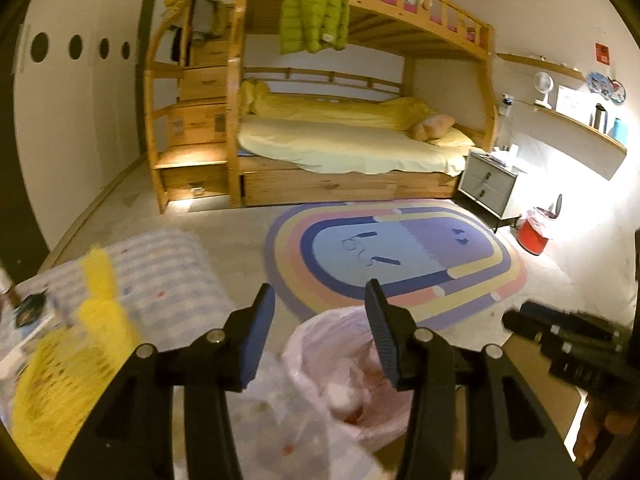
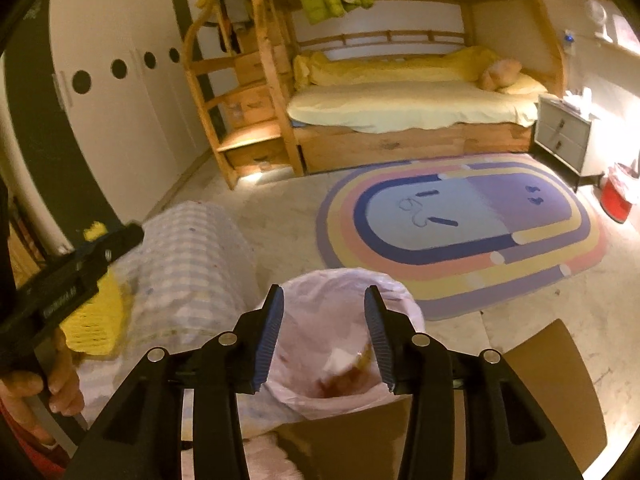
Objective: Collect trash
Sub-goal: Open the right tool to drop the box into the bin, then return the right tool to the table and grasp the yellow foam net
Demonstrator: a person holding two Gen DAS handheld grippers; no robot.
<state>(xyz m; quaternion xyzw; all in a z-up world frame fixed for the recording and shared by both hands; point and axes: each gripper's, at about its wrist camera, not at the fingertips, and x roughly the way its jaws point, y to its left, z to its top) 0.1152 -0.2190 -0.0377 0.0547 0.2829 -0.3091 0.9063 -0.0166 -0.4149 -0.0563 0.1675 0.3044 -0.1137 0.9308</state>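
Landmark: pink trash bag, open mouth up, sitting at the edge of a brown cardboard box, near side of the oval rug. Crumpled trash shows inside the bag; orange-red bits, too blurred to name.

Left claw is released, fingers apart above the bag, nothing pinched between them. Right claw is likewise released, spread over the bag mouth, pads clear of the plastic.

Left of the bag: checked cloth over a surface, yellow mesh thing on it, heavily smeared. The other claw's body carries white lettering, unreadable from blur; a hand grips it, cut off at frame edge.

Beyond the bag: bunk bed, green jacket hanging off the top rail. Right of the bag, far: red bin, nightstand. Red wall sign text too small to read.
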